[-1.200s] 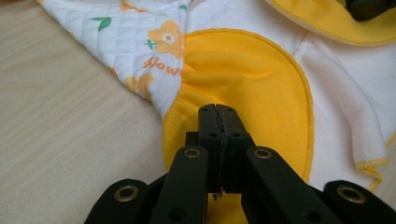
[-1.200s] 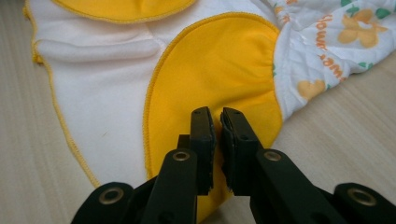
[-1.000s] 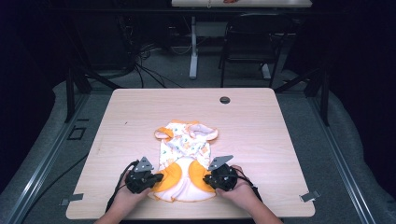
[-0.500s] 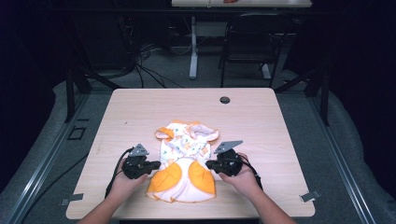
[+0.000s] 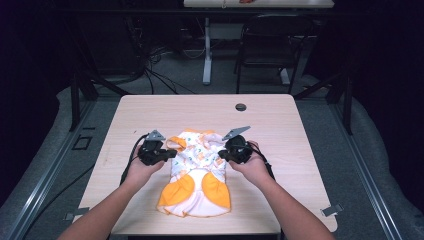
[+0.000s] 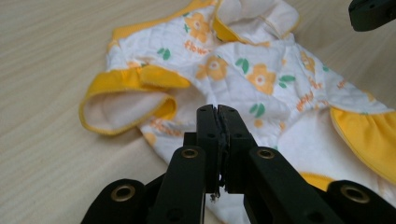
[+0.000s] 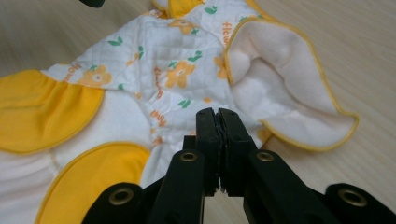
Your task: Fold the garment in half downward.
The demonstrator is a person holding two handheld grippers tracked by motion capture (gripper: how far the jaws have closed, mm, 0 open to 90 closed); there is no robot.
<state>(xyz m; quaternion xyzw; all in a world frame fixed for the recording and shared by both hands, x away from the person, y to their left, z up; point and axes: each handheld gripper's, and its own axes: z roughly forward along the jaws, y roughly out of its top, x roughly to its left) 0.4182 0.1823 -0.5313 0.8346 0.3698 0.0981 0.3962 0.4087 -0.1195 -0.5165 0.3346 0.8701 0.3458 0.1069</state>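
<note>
Quilted white cotton with small orange flowers and green leaves, edged in yellow: a baby garment point(image 5: 197, 175), lying flat near the front edge of the table point(image 5: 150, 110), about midway between its left and right edges. Soft and padded to the eye, with fleecy plain white lining inside the open sleeve point(image 7: 289, 84). 2 rounded orange patches point(image 5: 177, 192) low on the body, smooth and not quilted.

Judged as a folding job hardly begun: spread out and fairly smooth, but no fold made, both sleeves loose and curled open.

Left gripper point(image 5: 170, 154) at the left sleeve, black jaws pressed together, no cloth seen between them. Right gripper point(image 5: 221, 154) at the right sleeve, jaws just closed the last bit and equally tight, also pinching nothing as far as visible.

Left to do, probably: taking the sleeves inward, then doubling the body.
</note>
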